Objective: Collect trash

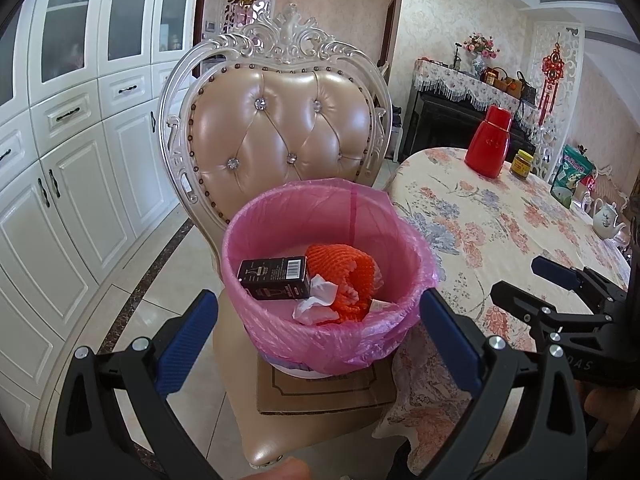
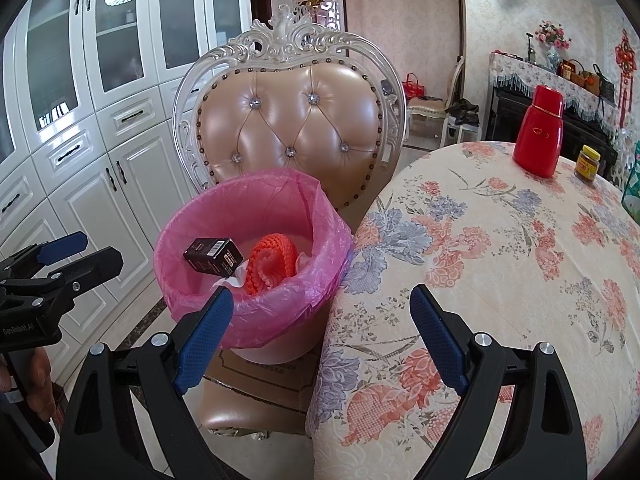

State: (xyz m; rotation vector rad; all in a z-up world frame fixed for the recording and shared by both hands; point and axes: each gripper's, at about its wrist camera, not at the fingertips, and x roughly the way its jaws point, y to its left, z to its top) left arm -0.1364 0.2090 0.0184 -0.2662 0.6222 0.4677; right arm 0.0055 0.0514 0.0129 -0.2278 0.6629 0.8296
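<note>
A bin with a pink liner (image 1: 320,320) (image 2: 256,316) stands on a cardboard sheet (image 1: 324,392) on a chair seat. Inside lie a black box (image 1: 276,276) (image 2: 214,257), an orange foam net (image 1: 344,284) (image 2: 272,262) and crumpled white tissue (image 1: 316,300). My left gripper (image 1: 316,328) is open and empty, just in front of the bin. My right gripper (image 2: 320,328) is open and empty, between the bin and the table edge. Each gripper also shows in the other's view: the right (image 1: 560,280), the left (image 2: 60,256).
A padded chair with an ornate white back (image 1: 280,120) (image 2: 292,120) holds the bin. A round table with a floral cloth (image 1: 500,240) (image 2: 500,280) stands to the right, bearing a red flask (image 1: 490,142) (image 2: 538,132), a small jar (image 1: 522,164) (image 2: 587,163), a green packet (image 1: 570,176) and a teapot (image 1: 606,220). White cabinets (image 1: 60,160) line the left.
</note>
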